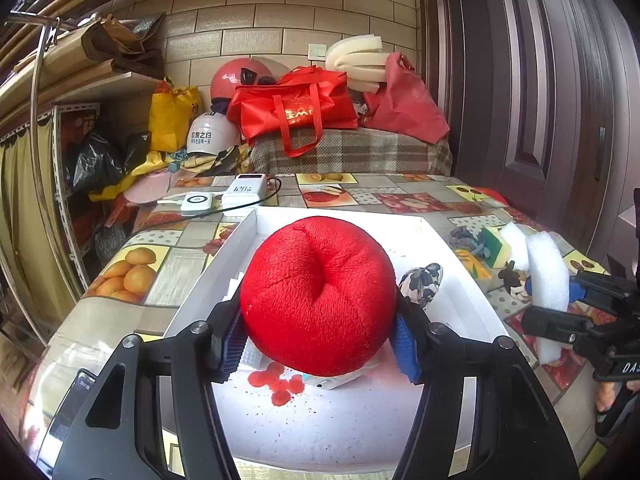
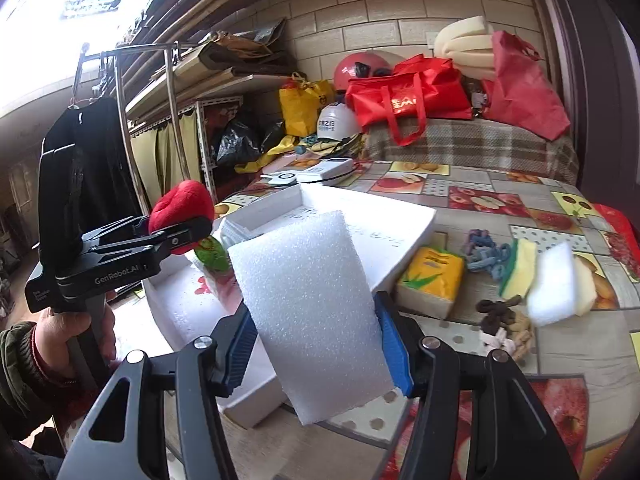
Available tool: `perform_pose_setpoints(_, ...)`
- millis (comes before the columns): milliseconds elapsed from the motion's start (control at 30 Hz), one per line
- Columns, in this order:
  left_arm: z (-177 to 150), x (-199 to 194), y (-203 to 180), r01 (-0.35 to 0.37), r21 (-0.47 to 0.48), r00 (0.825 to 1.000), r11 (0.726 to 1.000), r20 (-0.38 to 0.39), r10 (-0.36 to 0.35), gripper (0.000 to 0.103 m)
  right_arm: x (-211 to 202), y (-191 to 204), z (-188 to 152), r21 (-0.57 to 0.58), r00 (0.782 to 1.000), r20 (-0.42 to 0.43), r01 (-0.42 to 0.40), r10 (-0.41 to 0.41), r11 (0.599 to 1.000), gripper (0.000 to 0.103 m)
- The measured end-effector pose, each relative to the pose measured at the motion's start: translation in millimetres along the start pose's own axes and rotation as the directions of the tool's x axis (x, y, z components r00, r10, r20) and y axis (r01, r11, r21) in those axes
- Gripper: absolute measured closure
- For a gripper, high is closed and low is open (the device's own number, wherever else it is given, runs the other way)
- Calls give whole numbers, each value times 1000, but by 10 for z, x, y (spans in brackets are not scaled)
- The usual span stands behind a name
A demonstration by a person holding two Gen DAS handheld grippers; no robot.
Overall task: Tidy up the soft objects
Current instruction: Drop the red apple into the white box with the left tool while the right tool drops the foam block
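My left gripper (image 1: 320, 338) is shut on a red plush ball (image 1: 320, 296) and holds it over the white box (image 1: 464, 280). It also shows in the right wrist view (image 2: 182, 210), held at the left above the box (image 2: 400, 216). My right gripper (image 2: 316, 354) is shut on a white foam block (image 2: 312, 304), held tilted above the box's near right corner. In the left wrist view the foam block (image 1: 548, 280) and right gripper (image 1: 560, 308) sit at the right edge. A patterned grey soft item (image 1: 422, 282) lies inside the box.
On the fruit-print tablecloth (image 2: 560, 356) right of the box lie a yellow tissue pack (image 2: 434, 276), a blue cloth bundle (image 2: 484, 250), sponges (image 2: 552, 280) and a small brown plush (image 2: 500, 316). Power banks (image 1: 222, 196) lie behind the box. Red bags (image 1: 296, 108) sit behind the table.
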State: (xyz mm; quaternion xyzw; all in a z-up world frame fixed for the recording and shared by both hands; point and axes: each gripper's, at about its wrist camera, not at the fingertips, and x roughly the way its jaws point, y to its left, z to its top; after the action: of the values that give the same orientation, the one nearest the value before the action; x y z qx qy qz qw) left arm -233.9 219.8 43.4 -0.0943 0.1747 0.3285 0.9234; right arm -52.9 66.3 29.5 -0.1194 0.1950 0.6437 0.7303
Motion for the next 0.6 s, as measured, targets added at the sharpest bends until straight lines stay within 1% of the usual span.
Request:
perform_pose_setpoints(133, 0, 30, 56, -6, -27, 1000, 1000, -16, 6, 42, 197, 250, 46, -61, 999, -35, -43, 41, 997, 46)
perform_pose_setpoints(233, 1, 43, 84, -9, -46, 1000, 999, -22, 8, 42, 357, 356, 53, -88, 993, -96, -78, 70, 993, 47)
perform_pose_setpoints(367, 0, 50, 92, -12, -50, 1000, 999, -26, 10, 42, 548, 398, 42, -90, 972, -196, -149, 130, 985, 47)
perform_pose_setpoints(433, -2, 52, 95, -12, -50, 1000, 999, -26, 11, 42, 611, 417, 15, -90, 962, -231, -171, 146, 981, 47)
perform_pose_setpoints(533, -2, 52, 99, -10, -52, 1000, 999, -28, 9, 42, 737, 398, 27, -80, 956, -264, -154, 128, 985, 48)
perform_pose_setpoints(600, -17, 64, 115, -11, -58, 999, 998, -30, 10, 42, 814, 334, 67, -75, 962, -262, -100, 77, 992, 49)
